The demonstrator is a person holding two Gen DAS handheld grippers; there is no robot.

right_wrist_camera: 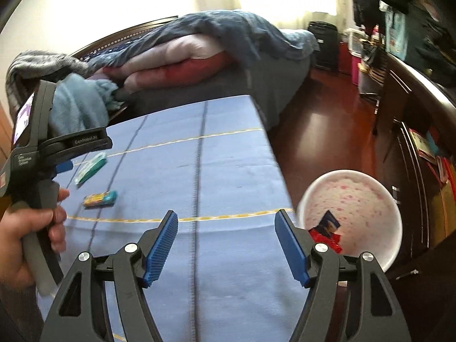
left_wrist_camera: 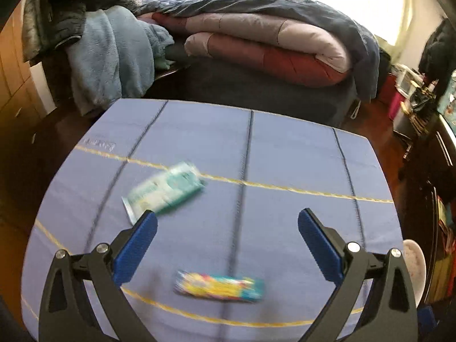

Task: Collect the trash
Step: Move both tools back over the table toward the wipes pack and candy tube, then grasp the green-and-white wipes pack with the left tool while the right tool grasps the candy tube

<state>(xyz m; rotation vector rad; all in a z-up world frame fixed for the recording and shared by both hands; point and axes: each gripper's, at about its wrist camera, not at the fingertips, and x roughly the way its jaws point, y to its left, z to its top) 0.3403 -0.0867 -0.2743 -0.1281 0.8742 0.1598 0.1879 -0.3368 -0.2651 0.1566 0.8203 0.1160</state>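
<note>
Two wrappers [left_wrist_camera: 165,189] [left_wrist_camera: 218,286] on blue tablecloth [left_wrist_camera: 285,148], bed [left_wrist_camera: 256,42] behind, left gripper [left_wrist_camera: 228,219] and right gripper [right_wrist_camera: 226,219] wide open, empty.

The left gripper [left_wrist_camera: 227,219] hovers over a blue cloth [left_wrist_camera: 285,154] with its blue-padded jaws spread wide and nothing between them. A yellow wrapper [left_wrist_camera: 219,285] lies near, between the jaws. A teal wrapper [left_wrist_camera: 165,190] lies farther left, by the left fingertip. A white bowl [left_wrist_camera: 416,268] peeks in at the right edge. Folded bedding [left_wrist_camera: 268,48] lies beyond.
</note>
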